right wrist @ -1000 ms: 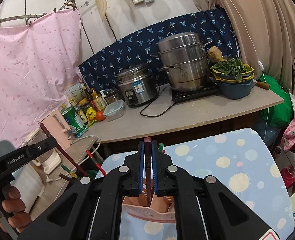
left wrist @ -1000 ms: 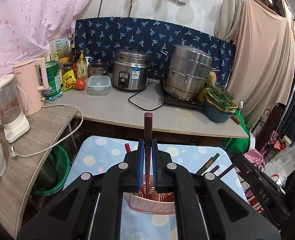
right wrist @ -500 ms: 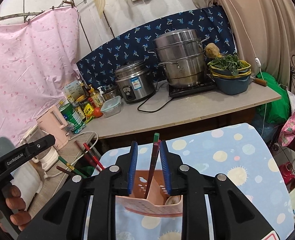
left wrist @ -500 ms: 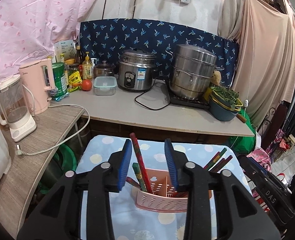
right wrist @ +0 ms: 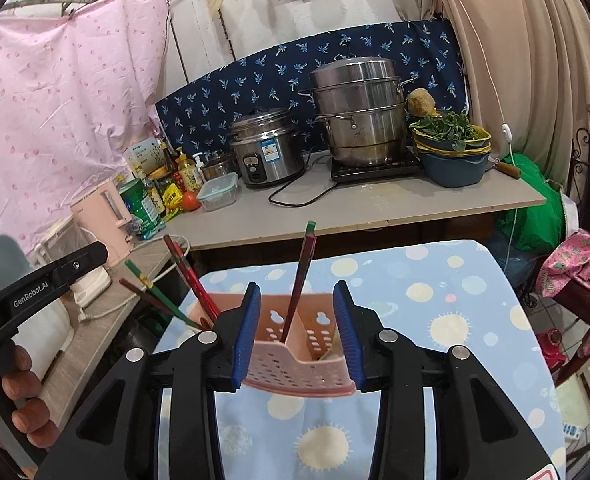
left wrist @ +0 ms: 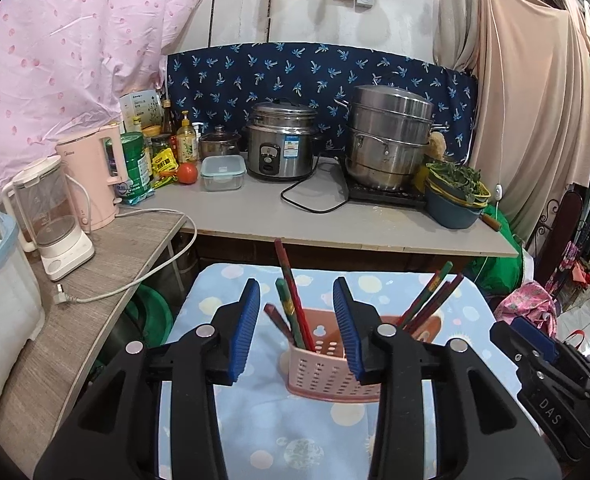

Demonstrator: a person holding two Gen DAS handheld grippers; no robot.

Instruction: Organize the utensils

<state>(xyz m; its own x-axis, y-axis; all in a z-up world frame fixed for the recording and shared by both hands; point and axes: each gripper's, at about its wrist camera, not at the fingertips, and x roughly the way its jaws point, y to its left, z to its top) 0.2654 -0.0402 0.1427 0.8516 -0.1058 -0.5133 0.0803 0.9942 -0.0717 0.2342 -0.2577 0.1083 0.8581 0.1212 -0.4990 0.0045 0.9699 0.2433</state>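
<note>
My left hand-held gripper (left wrist: 297,334) and right hand-held gripper (right wrist: 297,334) have just been opening, both empty, chopsticks (left wrist: 291,304) standing free in the pink basket (left wrist: 327,376) just beyond their pads.

A pink perforated holder (left wrist: 327,372) stood upright on the dotted blue surface (left wrist: 255,432) — red-and-green chopsticks (left wrist: 291,304) leaned out of it, perhaps six in all.

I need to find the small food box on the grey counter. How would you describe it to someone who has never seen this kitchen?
Start at the long grey counter in front of the dark blue patterned cloth. Find the round steel rice cooker; just left of it sits the clear rectangular food box with a pale blue clip lid, with a red tomato on its other side. It is the only low, flat, see-through container there.
</note>
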